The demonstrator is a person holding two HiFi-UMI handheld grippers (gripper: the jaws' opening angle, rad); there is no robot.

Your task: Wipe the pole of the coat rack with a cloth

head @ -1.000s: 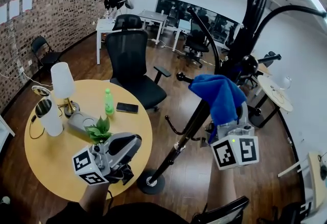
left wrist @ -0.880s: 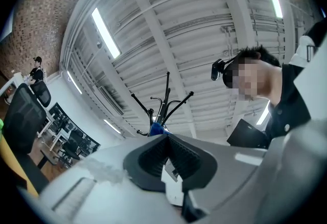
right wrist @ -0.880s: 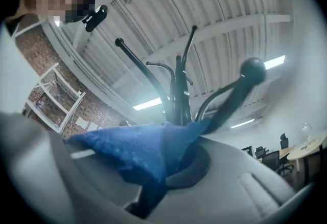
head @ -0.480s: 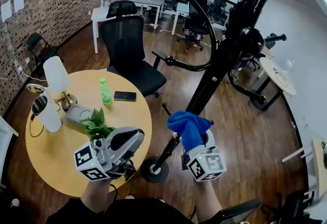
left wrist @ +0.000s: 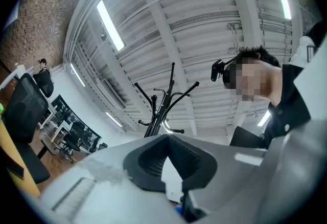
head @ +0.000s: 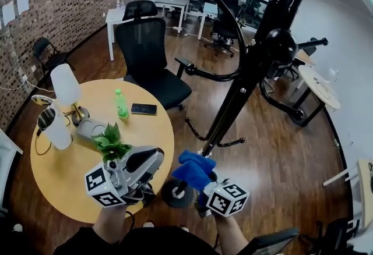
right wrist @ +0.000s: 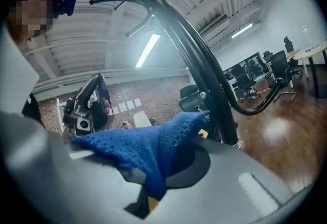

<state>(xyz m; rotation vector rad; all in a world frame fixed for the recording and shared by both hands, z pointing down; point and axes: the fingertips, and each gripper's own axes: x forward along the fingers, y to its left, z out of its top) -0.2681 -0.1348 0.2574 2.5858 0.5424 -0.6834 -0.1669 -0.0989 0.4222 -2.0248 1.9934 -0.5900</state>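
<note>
Down low at about 6 o'clock in the head view, the right gripper (head: 204,185) has its jaws closed on a blue cloth (head: 191,169), which bunches up out of them and lies against the lower end of the black pole (head: 240,94) of the coat rack, just above its round base (head: 170,194). From there the pole slants up toward 1 o'clock, with curved hooks branching off it higher up. The right gripper view shows the cloth pinched between the dark pads, a fold of it pointing at the pole just beyond. The left gripper (head: 145,162) hangs at 7 o'clock, over the near edge of a round wooden table (head: 145,131) and apart from the rack; in its own view the pads meet at their tips with nothing between them, and the rack's top stands against the ceiling beyond. On the table, toward 9 o'clock, stand a white lamp (head: 66,86), a green bottle (head: 121,103), a dark phone (head: 143,109) and a small leafy plant (head: 111,143). A black office chair (head: 145,50) stands behind the table at 11 o'clock.
</note>
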